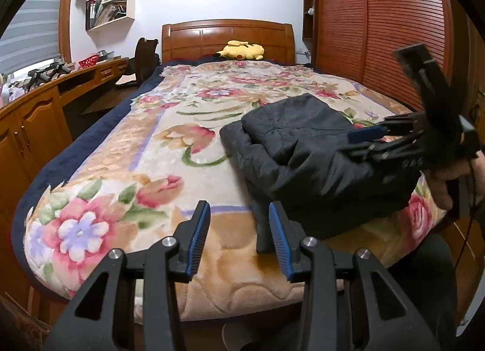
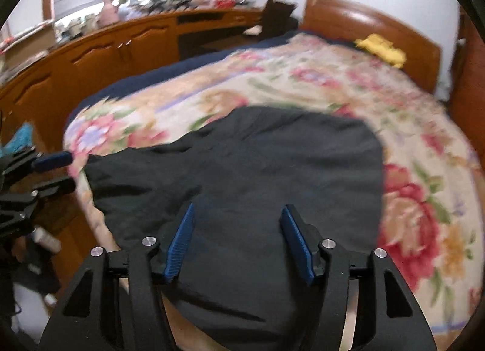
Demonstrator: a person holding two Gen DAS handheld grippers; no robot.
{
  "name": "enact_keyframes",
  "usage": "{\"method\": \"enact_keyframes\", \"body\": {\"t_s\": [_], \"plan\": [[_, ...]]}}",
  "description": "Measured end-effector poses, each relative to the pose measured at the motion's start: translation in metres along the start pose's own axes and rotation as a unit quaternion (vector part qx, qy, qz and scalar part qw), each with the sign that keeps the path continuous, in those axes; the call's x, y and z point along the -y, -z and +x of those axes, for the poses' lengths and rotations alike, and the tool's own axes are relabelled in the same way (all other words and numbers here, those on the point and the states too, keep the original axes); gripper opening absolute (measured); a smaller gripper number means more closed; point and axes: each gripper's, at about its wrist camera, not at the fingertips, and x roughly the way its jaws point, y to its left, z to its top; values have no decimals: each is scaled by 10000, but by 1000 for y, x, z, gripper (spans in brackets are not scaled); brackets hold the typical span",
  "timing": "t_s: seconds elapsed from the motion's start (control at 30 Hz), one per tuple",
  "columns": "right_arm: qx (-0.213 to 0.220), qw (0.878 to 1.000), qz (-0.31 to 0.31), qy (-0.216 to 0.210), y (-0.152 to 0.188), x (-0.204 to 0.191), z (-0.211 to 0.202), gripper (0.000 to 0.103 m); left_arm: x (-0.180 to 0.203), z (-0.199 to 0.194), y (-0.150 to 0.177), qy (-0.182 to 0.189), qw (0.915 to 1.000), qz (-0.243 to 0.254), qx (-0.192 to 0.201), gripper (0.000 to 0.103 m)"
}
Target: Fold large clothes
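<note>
Folded dark garment (image 1: pixel 306 150) on floral bedspread (image 1: pixel 169 144); both grippers' fingers (image 1: pixel 198 238) spread, empty.

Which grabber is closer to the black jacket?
Right. The right gripper hangs open right over the black jacket; the left gripper waits open near the bed's foot edge, beside the jacket's corner.

Right wrist view: dark garment (image 2: pixel 242 175) on bed (image 2: pixel 303 78), right gripper (image 2: pixel 239 238) above it.

Garment: black, folded into a bulky pile, lying on a floral blanket (image 2: pixel 424 199) near the bed's foot edge. Right gripper: blue-padded fingers (image 2: pixel 182 241) spread apart over the cloth, nothing between them. Left gripper (image 2: pixel 57 172): at left edge, fingers parted, tips just beside the garment's corner. Yellow plush (image 2: pixel 382 49) by the wooden headboard (image 2: pixel 363 26). Wooden cabinets (image 2: pixel 106 56) along the left wall, cluttered top. View blurred.
</note>
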Motion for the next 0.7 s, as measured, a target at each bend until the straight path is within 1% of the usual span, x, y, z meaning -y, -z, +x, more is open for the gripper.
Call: {"method": "enact_keyframes", "body": {"t_s": [0.07,0.1,0.17,0.33,0.37,0.43,0.53,0.7], "plan": [[-44,10000,-32,-22,2,-4,7,61,2,2,2,-7,10000,34,-73,39],[-43,9998,80,-170,3,-2,10,60,3,3,4,-5,9999,62,-92,39],[-12,9995,153,-278,4,3,11,60,5,3,6,2,9999,81,-94,39],[90,9995,146,-277,-1,8,0,59,8,12,12,150,9998,25,-151,39],[130,9995,153,-236,-3,11,-3,59,9,14,14,167,9997,22,-165,39],[210,9996,134,-91,-7,19,-8,64,11,21,17,229,9995,7,-202,39],[310,9991,98,280,-12,41,-14,70,13,30,21,345,9991,-17,-238,39],[262,9964,332,737,-13,94,-9,72,15,50,24,438,9984,-89,-332,39]]}}
